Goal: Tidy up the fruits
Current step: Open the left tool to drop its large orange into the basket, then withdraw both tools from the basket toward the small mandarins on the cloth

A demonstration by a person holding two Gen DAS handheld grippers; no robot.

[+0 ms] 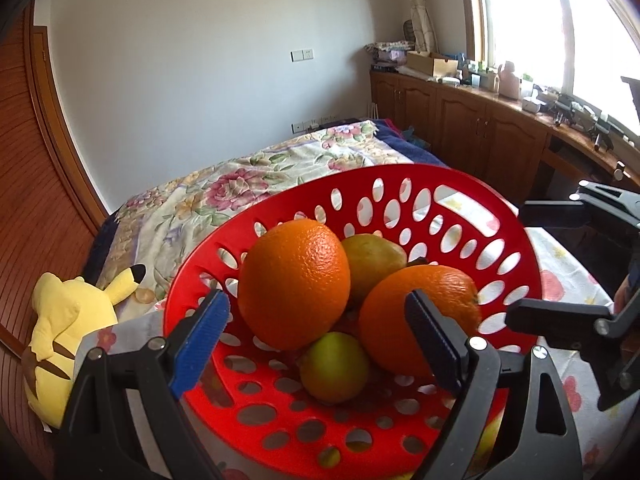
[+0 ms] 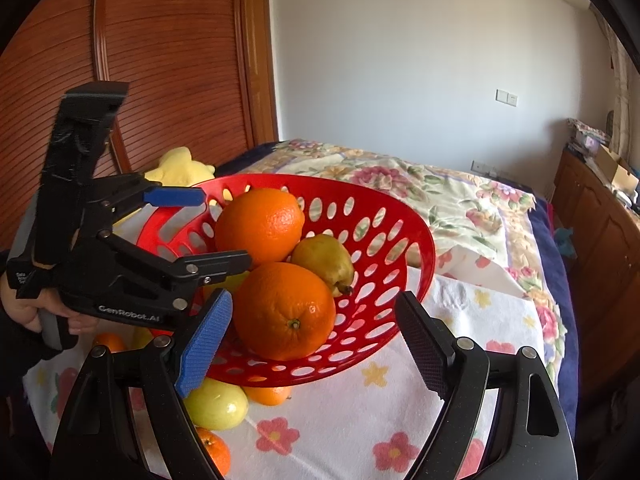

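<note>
A red perforated basket [image 1: 460, 196] [image 2: 400, 216] stands on a flowered cloth. It holds two oranges [image 1: 294, 284] [image 2: 260, 224], a brownish pear [image 1: 374, 258] [image 2: 322, 258] and a green fruit [image 1: 334, 366]. My left gripper [image 1: 320, 336] is open over the basket's near rim, in front of the fruit; it also shows in the right wrist view [image 2: 212, 226]. My right gripper [image 2: 316, 340] is open and empty at the basket's near side, around the nearer orange [image 2: 284, 310]. A green apple [image 2: 216, 404] and small oranges [image 2: 214, 454] lie on the cloth beside the basket.
A yellow plush toy [image 1: 68, 336] lies at the left by a wooden louvred door [image 2: 160, 60]. A floral bedspread [image 1: 240, 184] stretches behind the basket. Wooden cabinets [image 1: 460, 120] with clutter run along the right under the window.
</note>
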